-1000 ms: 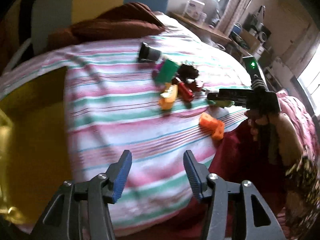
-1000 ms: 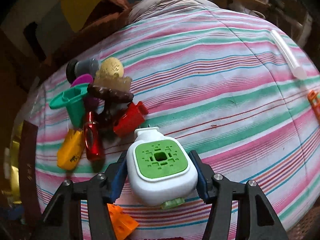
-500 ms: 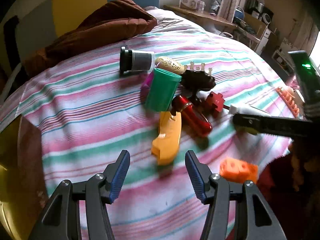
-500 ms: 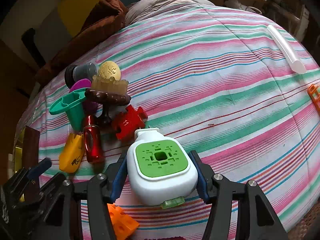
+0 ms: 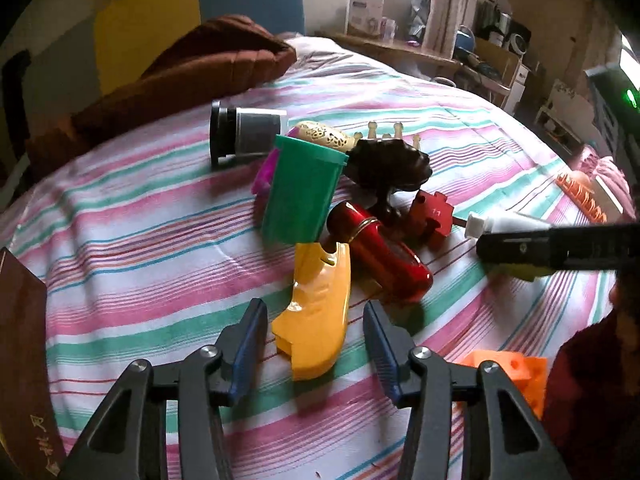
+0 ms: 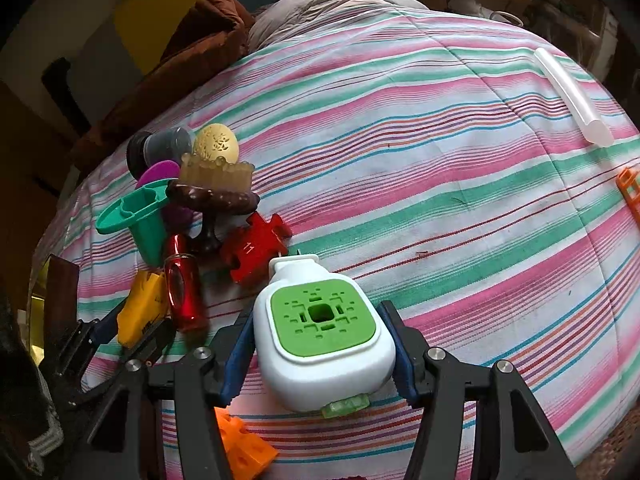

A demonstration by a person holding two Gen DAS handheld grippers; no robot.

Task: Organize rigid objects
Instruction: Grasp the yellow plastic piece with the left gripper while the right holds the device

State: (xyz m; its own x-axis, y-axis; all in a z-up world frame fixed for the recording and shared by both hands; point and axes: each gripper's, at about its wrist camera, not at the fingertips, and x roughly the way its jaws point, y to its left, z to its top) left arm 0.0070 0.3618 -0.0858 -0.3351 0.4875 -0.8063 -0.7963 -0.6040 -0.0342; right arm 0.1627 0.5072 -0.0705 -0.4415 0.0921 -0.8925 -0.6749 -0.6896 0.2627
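Several toys lie in a pile on the striped bed (image 5: 140, 240). My left gripper (image 5: 314, 332) straddles a yellow plastic piece (image 5: 316, 300) at the near end of the pile. Its jaws are closing, with small gaps still showing on both sides of the piece. The right wrist view also shows that gripper (image 6: 132, 324) around the yellow piece (image 6: 140, 312). My right gripper (image 6: 320, 344) is shut on a white device with a green face (image 6: 320, 320), held just above the bed beside a red puzzle piece (image 6: 252, 248).
The pile holds a green cup (image 5: 300, 192), a red bottle (image 5: 380, 248), a dark brown stand (image 5: 388, 164) and a grey jar (image 5: 248, 132). An orange block (image 5: 504, 372) lies near the bed edge. A clear tube (image 6: 572, 96) lies far right. A brown blanket (image 5: 192, 68) lies behind.
My left gripper has come forward and down to the pile and now straddles the yellow piece, its jaws narrower than before. The right gripper and its device have not moved.
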